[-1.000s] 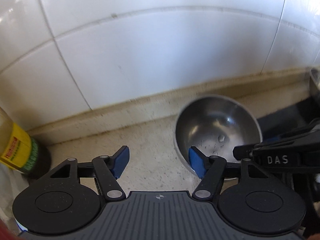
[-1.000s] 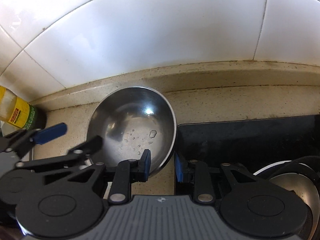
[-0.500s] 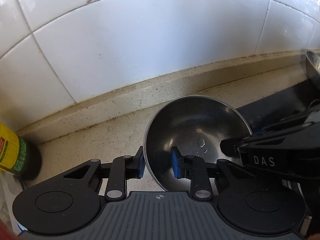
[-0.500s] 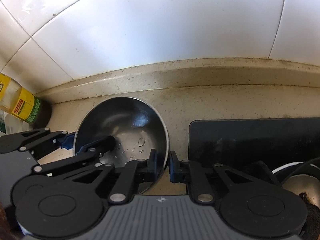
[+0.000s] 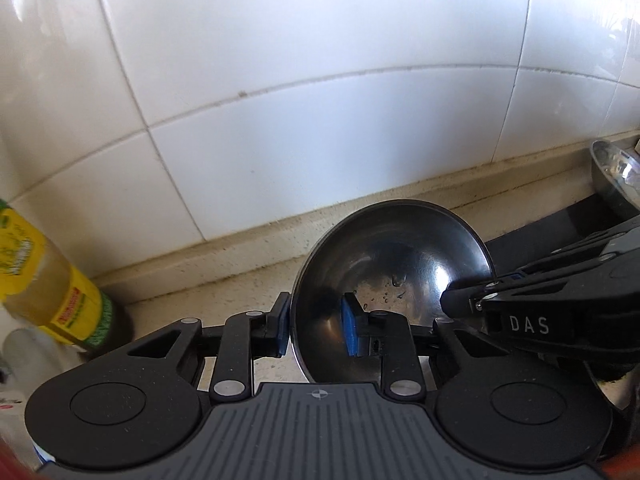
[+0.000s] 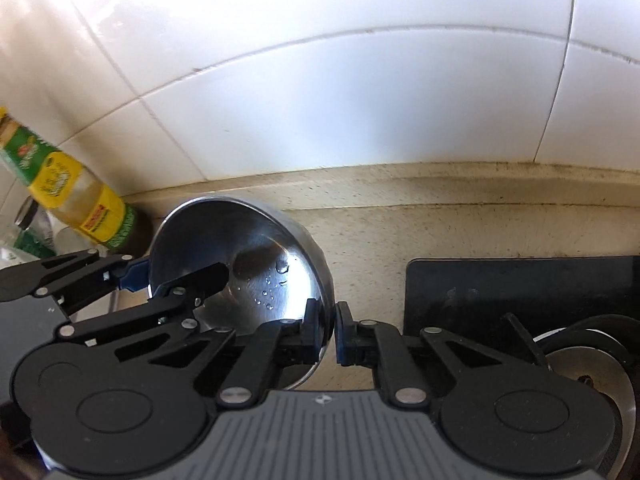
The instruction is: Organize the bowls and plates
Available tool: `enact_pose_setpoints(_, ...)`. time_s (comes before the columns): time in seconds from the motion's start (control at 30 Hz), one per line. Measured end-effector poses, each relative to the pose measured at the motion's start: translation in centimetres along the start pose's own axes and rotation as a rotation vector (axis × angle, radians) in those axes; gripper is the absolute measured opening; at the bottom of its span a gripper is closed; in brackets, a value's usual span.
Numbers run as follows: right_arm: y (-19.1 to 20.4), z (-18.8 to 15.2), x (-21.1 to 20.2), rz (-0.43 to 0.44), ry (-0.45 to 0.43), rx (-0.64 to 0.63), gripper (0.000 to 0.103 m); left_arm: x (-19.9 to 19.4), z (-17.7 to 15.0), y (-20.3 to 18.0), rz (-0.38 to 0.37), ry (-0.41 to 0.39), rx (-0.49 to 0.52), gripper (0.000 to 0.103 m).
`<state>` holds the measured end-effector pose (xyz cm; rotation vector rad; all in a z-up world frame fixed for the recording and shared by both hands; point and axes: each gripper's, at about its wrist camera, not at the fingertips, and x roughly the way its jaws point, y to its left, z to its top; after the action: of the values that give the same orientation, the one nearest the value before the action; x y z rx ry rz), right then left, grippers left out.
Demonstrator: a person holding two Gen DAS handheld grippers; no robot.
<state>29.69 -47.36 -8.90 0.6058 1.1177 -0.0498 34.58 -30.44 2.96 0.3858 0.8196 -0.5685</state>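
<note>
Now the steel bowl (image 5: pixel 394 280) is off the counter (image 6: pixel 460 224). A second ago it sat flat there, and the left gripper (image 5: pixel 314 326) was wide open with nothing in it. Since then its blue pads (image 5: pixel 349 326) have closed on the bowl's left rim, one inside and one outside. The right gripper (image 6: pixel 327 330) has pinched the rim on the other side, so both grippers hold the same bowl. It has come up a little and tips toward the wall. That likely means the pick-up is done and the bowl can be carried to its place.

The bowl is round, thin, shiny metal. It has water drops (image 6: pixel 272 286) inside, so it may be slippery. Under the bowl the counter is pale, speckled stone. Right of the bowl lies a flat black stove top (image 6: pixel 500 284). Left of it stands a yellow-labelled bottle (image 5: pixel 52 280). Behind it are smooth white tiles (image 5: pixel 320 80). Far right of the bowl there is more shiny metal ware (image 5: pixel 614 176).
</note>
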Motion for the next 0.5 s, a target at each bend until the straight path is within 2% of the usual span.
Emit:
enact_pose_setpoints(0.23,2.2,-1.4,-3.3,0.027,-0.041,-0.032,0.014,-4.4,-1.2,0.6,0.026,-0.046,-0.008,0.035)
enact_pose_setpoints(0.5,4.7,-5.1,-5.6,0.078,-0.075,-0.021,0.014,-8.6,-4.6,1.3,0.035,-0.080,-0.007,0.042)
